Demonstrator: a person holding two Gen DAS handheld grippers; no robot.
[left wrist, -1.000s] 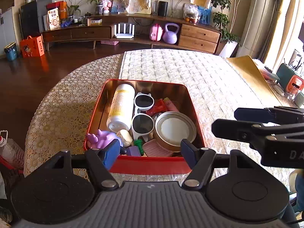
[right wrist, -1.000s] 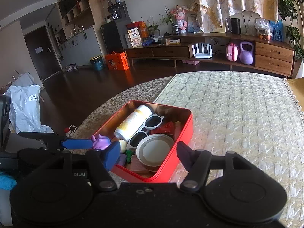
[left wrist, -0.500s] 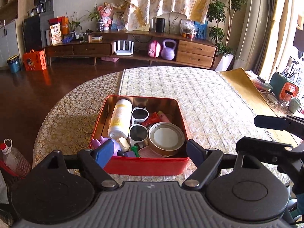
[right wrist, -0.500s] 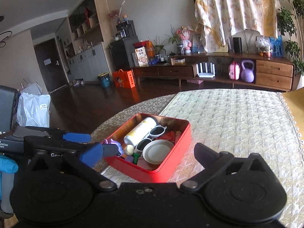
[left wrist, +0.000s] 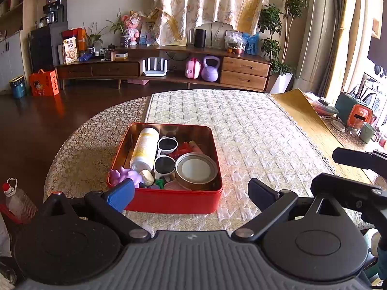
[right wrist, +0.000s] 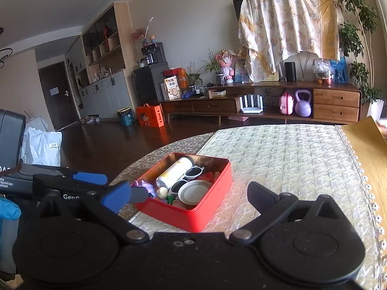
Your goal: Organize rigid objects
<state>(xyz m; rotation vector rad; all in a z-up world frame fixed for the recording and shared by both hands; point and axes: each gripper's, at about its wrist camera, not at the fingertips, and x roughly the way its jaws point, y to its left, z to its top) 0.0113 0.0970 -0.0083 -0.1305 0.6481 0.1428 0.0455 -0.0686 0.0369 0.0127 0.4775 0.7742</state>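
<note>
Two grippers, left gripper (left wrist: 191, 194) and right gripper (right wrist: 189, 197), jaws just opened wide, nothing between; red tin (left wrist: 169, 203) at 12 o'clock on counter (left wrist: 254, 133), holding bottle (left wrist: 144, 148), sunglasses (left wrist: 165, 155), lid (left wrist: 196, 170).

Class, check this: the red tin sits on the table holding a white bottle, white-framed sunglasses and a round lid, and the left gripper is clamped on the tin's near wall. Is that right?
Not quite. The left gripper is open and clear of the red tin, holding nothing, as the left wrist view shows. The white bottle, white-framed sunglasses and round lid do lie in the tin on the table.
</note>
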